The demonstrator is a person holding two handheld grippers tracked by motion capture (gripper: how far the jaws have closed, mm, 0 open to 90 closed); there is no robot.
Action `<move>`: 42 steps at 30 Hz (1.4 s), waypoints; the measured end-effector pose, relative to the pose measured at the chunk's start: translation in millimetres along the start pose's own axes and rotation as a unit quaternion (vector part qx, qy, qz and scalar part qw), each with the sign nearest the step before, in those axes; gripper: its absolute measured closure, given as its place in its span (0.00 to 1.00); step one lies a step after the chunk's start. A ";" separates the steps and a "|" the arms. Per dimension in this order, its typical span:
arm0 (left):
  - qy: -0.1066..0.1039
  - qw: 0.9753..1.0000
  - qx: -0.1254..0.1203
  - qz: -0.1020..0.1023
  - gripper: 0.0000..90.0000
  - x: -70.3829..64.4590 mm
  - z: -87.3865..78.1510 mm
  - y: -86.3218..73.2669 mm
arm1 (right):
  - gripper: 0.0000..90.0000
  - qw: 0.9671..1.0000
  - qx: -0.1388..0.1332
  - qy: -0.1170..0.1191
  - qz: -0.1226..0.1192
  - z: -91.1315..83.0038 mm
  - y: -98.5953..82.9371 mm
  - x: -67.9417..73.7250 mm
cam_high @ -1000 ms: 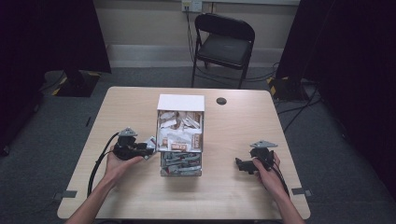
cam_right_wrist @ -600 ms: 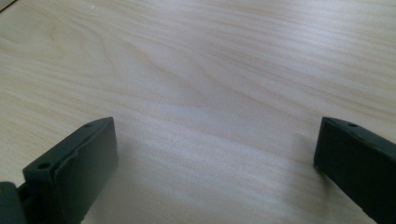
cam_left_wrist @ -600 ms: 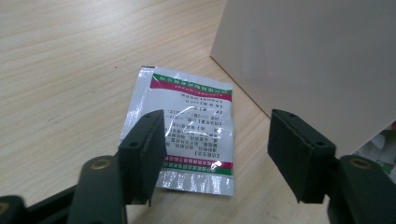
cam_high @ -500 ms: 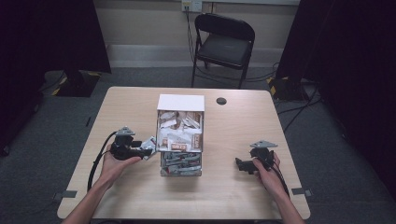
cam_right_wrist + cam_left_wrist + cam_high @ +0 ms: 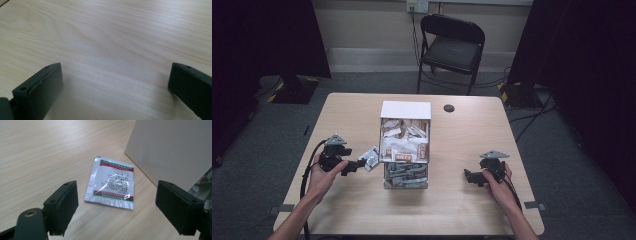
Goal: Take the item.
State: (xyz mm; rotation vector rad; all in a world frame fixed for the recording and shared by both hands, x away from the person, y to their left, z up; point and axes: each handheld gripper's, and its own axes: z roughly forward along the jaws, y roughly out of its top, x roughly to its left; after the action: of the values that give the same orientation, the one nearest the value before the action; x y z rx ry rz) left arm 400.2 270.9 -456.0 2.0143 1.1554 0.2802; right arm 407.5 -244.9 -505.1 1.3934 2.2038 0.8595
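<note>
The left hand-held gripper [image 5: 116, 208] is spread wide, holding nothing, over a sachet [image 5: 111, 182] lying flat on the wooden counter [image 5: 352, 112] just beside a white box [image 5: 405, 137]. The right hand-held gripper [image 5: 115, 87] gapes over bare wood. A folding chair [image 5: 452, 47] stands beyond on grey carpet.

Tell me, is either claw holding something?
No. Both are open and hold nothing. The left claw points at a packet flat on the table; the right claw is over bare wood.
</note>
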 end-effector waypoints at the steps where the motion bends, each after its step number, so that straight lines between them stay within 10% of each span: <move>1: 0.000 1.000 0.000 0.000 0.20 0.0 0.0 0.0 | 0.00 1.000 0.000 0.000 0.000 0.0 0.0 0.0; 16: 0.019 0.999 -0.034 0.003 0.21 -11.5 -39.3 -17.1 | 0.00 1.000 0.000 0.000 0.000 0.0 0.0 0.0; 27: 0.062 0.998 -0.016 -0.014 0.21 -7.6 -53.3 -41.0 | 0.00 1.000 0.000 0.000 0.000 0.0 0.0 0.0; 42: 0.147 0.985 0.033 -0.083 0.21 27.9 -44.0 -77.8 | 0.00 1.000 0.000 0.000 0.000 0.0 0.0 0.0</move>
State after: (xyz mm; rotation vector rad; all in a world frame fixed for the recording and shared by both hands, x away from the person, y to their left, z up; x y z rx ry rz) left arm 343.2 338.1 -487.5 1.9623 1.5250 0.4703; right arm 407.6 -244.9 -505.1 1.3930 2.2042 0.8594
